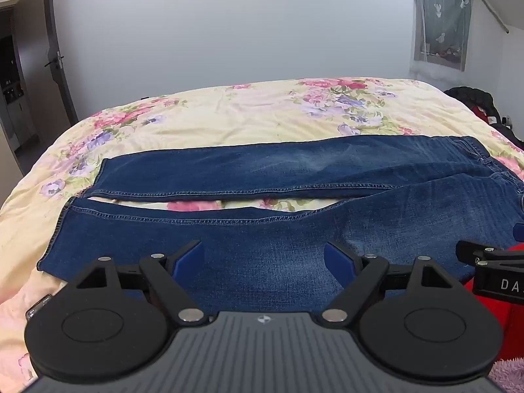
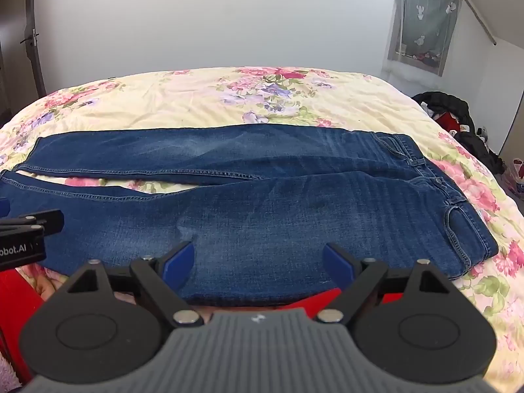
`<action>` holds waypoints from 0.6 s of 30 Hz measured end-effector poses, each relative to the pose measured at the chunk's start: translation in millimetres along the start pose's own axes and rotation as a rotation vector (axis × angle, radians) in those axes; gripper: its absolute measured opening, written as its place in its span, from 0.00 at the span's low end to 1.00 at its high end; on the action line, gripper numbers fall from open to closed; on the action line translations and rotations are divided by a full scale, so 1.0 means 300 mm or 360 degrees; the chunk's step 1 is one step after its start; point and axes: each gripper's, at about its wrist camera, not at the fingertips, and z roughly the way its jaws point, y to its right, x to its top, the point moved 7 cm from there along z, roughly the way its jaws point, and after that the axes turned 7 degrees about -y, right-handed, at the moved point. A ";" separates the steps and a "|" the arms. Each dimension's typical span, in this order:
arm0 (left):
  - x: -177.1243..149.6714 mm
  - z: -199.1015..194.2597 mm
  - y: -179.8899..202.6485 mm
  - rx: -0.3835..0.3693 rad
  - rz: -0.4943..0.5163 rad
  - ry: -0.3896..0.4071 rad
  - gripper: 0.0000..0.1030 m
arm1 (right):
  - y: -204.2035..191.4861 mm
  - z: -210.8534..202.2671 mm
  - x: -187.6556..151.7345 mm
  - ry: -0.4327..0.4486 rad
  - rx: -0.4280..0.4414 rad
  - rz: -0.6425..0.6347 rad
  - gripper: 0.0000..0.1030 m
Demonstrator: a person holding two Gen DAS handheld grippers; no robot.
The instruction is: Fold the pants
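Left black two-finger gripper (image 1: 264, 259) and right black two-finger gripper (image 2: 258, 260) hover with jaws wide, holding nothing; beyond them, dark blue denim pants (image 2: 262, 203) lie flat across the floral cream bedspread (image 2: 183, 104); waistband rightward.

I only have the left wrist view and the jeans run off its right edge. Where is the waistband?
Observer: The waistband lies flat at the right end of the jeans, fully on the bedspread.
Operator: Is the right gripper holding anything?
Observer: No. The right gripper is open, above the near edge by the thigh.
Operator: Anything beyond that end of the bed?
Observer: A pile of dark clothes sits there.
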 end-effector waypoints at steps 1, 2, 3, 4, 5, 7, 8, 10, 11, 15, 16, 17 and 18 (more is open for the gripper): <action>0.000 0.000 0.001 0.0001 0.0000 0.0000 0.94 | -0.001 -0.001 0.000 0.0003 0.0003 -0.0001 0.80; 0.001 -0.001 0.002 0.0002 0.0000 0.0000 0.94 | -0.001 -0.002 0.001 0.0003 0.0005 -0.0001 0.80; 0.001 -0.003 0.004 0.0002 0.0002 0.0000 0.94 | -0.002 -0.003 0.001 0.0002 0.0005 -0.0002 0.80; 0.002 -0.004 0.007 0.0004 0.0006 0.0002 0.94 | -0.002 -0.003 0.001 0.0001 0.0005 -0.0002 0.80; -0.018 0.004 0.003 -0.0010 -0.0010 -0.0002 0.94 | -0.003 -0.005 0.001 0.0004 0.0002 -0.0005 0.80; -0.023 0.004 0.005 -0.0007 -0.0007 0.0002 0.94 | 0.000 -0.007 -0.001 0.0001 0.0007 -0.0004 0.80; -0.012 0.009 0.010 -0.0016 -0.0015 -0.0006 0.94 | -0.008 0.001 -0.005 0.0000 0.0009 -0.0003 0.80; -0.016 0.013 0.014 -0.0009 -0.0011 -0.0003 0.94 | -0.012 -0.010 -0.003 -0.0002 0.0012 -0.0003 0.80; -0.018 0.014 0.017 -0.0007 -0.0008 -0.0002 0.94 | -0.005 0.004 -0.007 -0.0002 0.0016 -0.0005 0.80; -0.013 0.011 0.011 -0.0013 -0.0018 -0.0007 0.94 | -0.010 -0.003 -0.006 -0.0004 0.0012 -0.0014 0.80; -0.013 0.011 0.010 -0.0013 -0.0018 -0.0006 0.94 | -0.010 -0.003 -0.006 -0.0004 0.0013 -0.0014 0.80; -0.014 0.010 0.008 -0.0011 -0.0017 -0.0004 0.94 | -0.011 -0.003 -0.007 -0.0003 0.0010 -0.0015 0.80; -0.016 0.007 0.008 -0.0011 -0.0019 -0.0002 0.94 | -0.011 -0.003 -0.007 -0.0003 0.0010 -0.0016 0.80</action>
